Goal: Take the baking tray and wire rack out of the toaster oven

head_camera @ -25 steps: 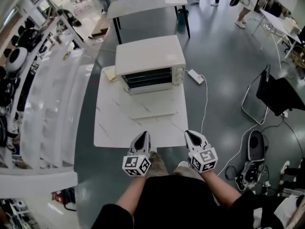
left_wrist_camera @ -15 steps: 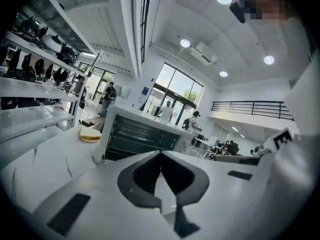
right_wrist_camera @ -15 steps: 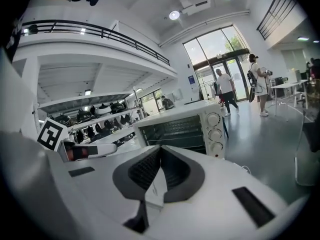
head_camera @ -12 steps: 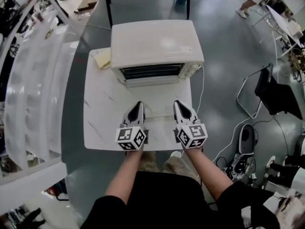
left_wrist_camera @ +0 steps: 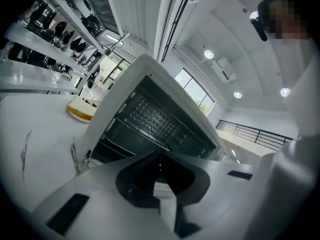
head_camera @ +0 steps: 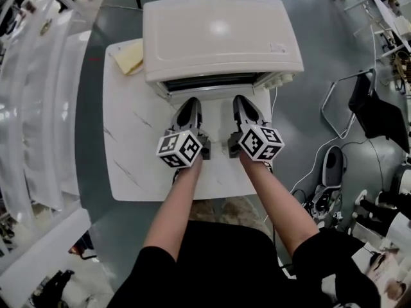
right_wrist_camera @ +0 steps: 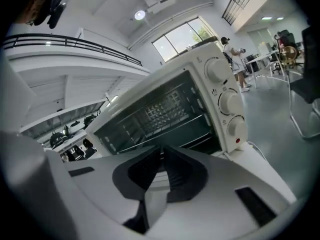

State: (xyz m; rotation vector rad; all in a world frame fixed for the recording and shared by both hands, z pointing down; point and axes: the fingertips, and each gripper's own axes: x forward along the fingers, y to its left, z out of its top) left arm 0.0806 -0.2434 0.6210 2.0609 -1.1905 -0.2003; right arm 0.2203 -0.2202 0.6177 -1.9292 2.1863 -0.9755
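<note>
nothing has come out yet, and the job looks to be at its very start. at the far left of the white tabletop (head_camera: 135,146) a yellow pad (head_camera: 128,58) lies beside the toaster oven (head_camera: 221,37), touched by nothing. the left gripper (head_camera: 191,102) hangs just in front of the oven's mouth with its jaws pressed together and nothing between them; its own view shows the two tips meeting against the dark cavity. the oven stands at the back of the tabletop, and its door seems to be folded down flat under the grippers, though they cover most of it, so i would not swear to that. inside, a grid pattern in the upper part of the cavity is probably the wire rack (left_wrist_camera: 150,116), sitting on its rails; the baking tray i judge to be lower in the same cavity, but the dark interior does not let me pick it out for certain. the right gripper (head_camera: 243,101) sits just beside the left one, equally close to the opening, jaws likewise closed and empty. to its right are the oven's three knobs (right_wrist_camera: 227,101). what is left is everything: each gripper must open, reach in, take an edge, and both items must be drawn out onto the tabletop.
</note>
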